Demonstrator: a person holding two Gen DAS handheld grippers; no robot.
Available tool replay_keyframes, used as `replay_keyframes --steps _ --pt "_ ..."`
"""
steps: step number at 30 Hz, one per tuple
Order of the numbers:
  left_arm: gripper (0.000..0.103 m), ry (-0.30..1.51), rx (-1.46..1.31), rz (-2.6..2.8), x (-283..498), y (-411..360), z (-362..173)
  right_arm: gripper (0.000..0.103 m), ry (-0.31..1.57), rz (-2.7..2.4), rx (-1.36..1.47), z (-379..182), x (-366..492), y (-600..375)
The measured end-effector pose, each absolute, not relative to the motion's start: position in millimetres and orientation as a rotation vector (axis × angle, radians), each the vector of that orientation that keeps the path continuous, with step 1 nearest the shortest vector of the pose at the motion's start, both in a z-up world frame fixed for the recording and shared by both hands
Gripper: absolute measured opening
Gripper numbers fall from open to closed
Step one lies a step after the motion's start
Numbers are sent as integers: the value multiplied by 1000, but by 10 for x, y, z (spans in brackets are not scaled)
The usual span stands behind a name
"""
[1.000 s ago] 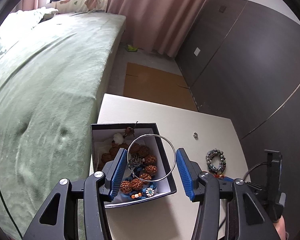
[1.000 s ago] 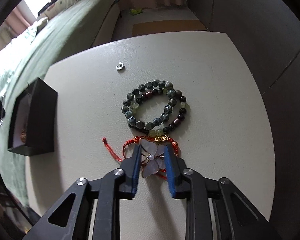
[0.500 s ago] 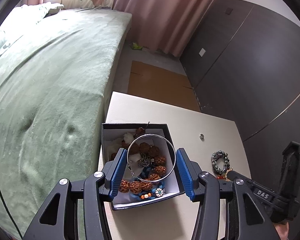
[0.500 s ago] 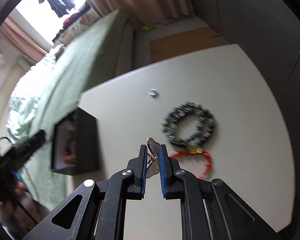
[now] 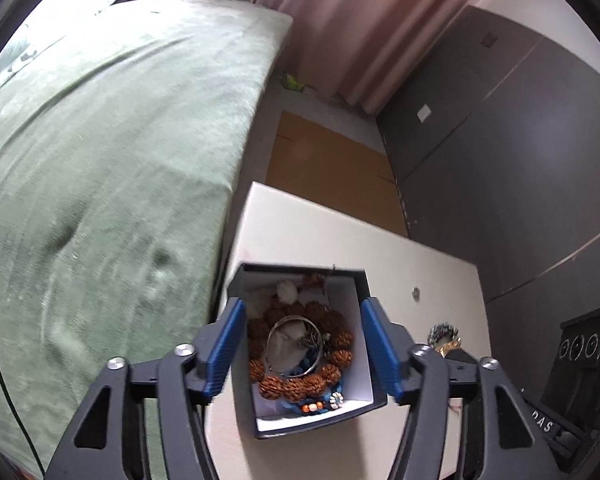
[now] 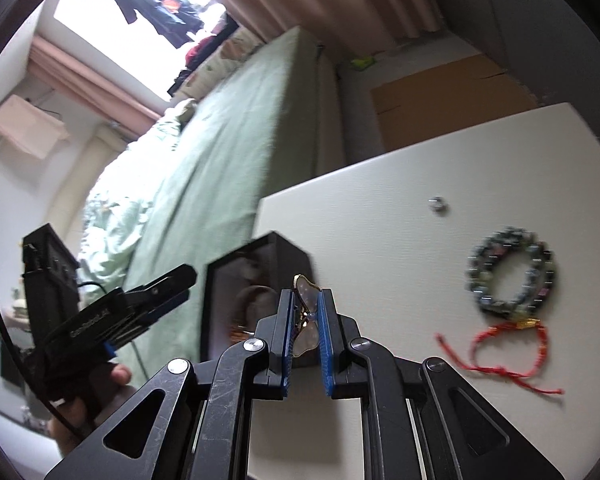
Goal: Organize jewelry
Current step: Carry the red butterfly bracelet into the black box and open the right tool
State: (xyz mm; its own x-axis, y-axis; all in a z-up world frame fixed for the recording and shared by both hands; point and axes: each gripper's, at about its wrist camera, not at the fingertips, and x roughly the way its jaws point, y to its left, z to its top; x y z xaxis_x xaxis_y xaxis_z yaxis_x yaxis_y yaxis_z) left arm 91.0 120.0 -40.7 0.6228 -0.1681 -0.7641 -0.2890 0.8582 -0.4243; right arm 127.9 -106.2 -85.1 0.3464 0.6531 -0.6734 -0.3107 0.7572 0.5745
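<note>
A black jewelry box (image 5: 364, 280) with a white inside stands at the table's left edge. In it lie a brown bead bracelet (image 5: 340, 356), blue pieces and a silver bangle (image 5: 295, 346). My left gripper (image 5: 302, 344) is open and empty above the box. My right gripper (image 6: 305, 312) is shut on a pale flower hair clip (image 6: 307, 292), held above the table just right of the box (image 6: 292, 256). A dark beaded bracelet (image 6: 510, 276) and a red cord bracelet (image 6: 508, 340) lie on the table to the right.
A small metal nut (image 6: 436, 203) lies on the white table (image 6: 380, 232). A green bed (image 5: 100, 140) runs along the table's left side. A cardboard sheet (image 5: 328, 156) lies on the floor beyond the table, by a dark wall (image 5: 520, 140).
The silver bangle has left my left gripper's jaws and now lies in the box. My right gripper has closed on the flower clip, lifted it off the table and carried it left toward the box.
</note>
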Motion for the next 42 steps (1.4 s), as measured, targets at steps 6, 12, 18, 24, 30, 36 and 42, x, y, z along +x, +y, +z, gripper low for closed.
replay_keyframes --steps 6,12,18,24,30,36,42 --pt "66 883 -604 98 829 1394 -346 13 1046 750 421 -864 1225 -735" --pt "66 859 -633 115 717 1570 -288 13 1055 803 414 -939 1169 -371" --pt "66 853 -657 126 630 1686 -287 13 1093 842 433 -1100 1146 -95" --pt "66 853 -666 112 612 1693 -288 28 1199 852 476 -1306 1192 -24" --pt "66 865 -646 102 617 1598 -298 37 1155 795 491 -1196 1198 -309" --pt "71 878 -611 80 617 1401 -303 55 1117 685 455 -1088 1153 -679" --pt "82 847 -581 50 588 1110 -256 55 1100 586 418 -1001 1129 -1056"
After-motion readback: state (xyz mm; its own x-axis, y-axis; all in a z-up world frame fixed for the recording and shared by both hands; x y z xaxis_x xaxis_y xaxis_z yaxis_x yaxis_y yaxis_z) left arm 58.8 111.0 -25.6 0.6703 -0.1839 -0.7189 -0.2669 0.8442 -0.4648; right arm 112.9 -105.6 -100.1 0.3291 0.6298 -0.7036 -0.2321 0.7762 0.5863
